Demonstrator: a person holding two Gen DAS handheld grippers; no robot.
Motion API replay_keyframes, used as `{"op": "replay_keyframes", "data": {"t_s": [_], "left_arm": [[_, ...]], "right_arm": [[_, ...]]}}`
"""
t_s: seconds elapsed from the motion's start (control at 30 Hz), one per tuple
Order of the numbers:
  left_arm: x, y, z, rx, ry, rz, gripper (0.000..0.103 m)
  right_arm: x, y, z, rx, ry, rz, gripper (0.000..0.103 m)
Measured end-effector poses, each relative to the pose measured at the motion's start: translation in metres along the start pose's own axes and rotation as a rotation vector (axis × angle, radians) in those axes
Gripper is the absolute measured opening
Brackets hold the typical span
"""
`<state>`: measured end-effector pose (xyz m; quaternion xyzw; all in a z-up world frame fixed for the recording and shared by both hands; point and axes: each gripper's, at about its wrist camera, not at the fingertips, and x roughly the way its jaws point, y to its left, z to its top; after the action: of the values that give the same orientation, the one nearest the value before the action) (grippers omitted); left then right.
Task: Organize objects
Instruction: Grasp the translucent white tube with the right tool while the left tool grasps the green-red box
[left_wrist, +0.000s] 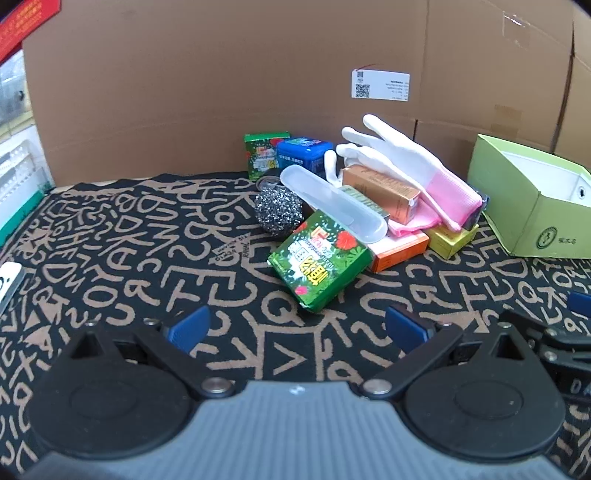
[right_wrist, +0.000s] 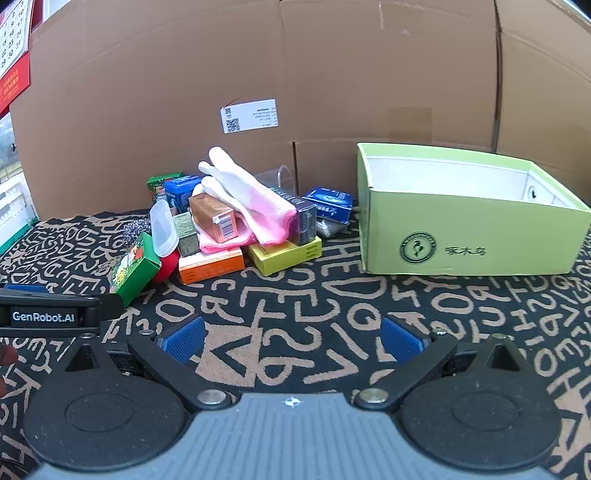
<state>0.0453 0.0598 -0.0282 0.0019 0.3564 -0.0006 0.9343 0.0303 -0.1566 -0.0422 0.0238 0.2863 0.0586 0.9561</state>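
Note:
A heap of small goods lies on the patterned cloth: a green flowered box (left_wrist: 320, 266) (right_wrist: 133, 268) in front, a steel scourer (left_wrist: 277, 209), a clear plastic case (left_wrist: 332, 202) (right_wrist: 163, 227), an orange box (left_wrist: 400, 252) (right_wrist: 211, 264), a yellow box (right_wrist: 284, 253), and a white and pink glove (left_wrist: 406, 170) (right_wrist: 251, 199) on top. A light green open box (left_wrist: 532, 199) (right_wrist: 469, 236) stands to the right, its visible inside bare. My left gripper (left_wrist: 297, 328) is open, short of the green flowered box. My right gripper (right_wrist: 293, 338) is open over bare cloth.
A cardboard wall (right_wrist: 295, 74) closes off the back. A blue tin (left_wrist: 302, 154) and a second green box (left_wrist: 264, 154) stand behind the heap. A blue packet (right_wrist: 328, 204) lies by the open box. The left gripper's black body (right_wrist: 48, 314) shows at the right wrist view's left edge.

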Motion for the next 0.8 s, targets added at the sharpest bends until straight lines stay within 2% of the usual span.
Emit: {"op": "replay_keyframes", "data": {"t_s": [0.1,0.2,0.3,0.43,0.53,0.7,0.8], "left_arm": [[0.003,0.011,0.002,-0.006,0.011,-0.059,0.103],[0.008,0.018,0.005,0.009,0.005,-0.087,0.103],[0.015,0.025,0.009,0.030,-0.007,-0.104,0.103],[0.027,0.034,0.011,0.059,0.020,-0.206,0.103],[0.029,0.043,0.010,0.034,0.022,-0.262,0.103],[0.029,0.056,0.011,-0.030,0.022,-0.279,0.103],[0.032,0.067,0.015,-0.122,0.041,-0.308,0.103]], "right_arm": [[0.007,0.002,0.002,-0.012,-0.005,0.024,0.103],[0.014,0.005,0.008,-0.024,-0.029,0.094,0.100],[0.027,0.014,0.019,-0.070,-0.041,0.158,0.089],[0.049,0.027,0.037,-0.105,-0.035,0.246,0.073],[0.064,0.041,0.055,-0.120,-0.036,0.329,0.063],[0.093,0.070,0.074,-0.203,0.003,0.389,0.034],[0.101,0.081,0.071,-0.275,-0.002,0.373,0.032]]}}
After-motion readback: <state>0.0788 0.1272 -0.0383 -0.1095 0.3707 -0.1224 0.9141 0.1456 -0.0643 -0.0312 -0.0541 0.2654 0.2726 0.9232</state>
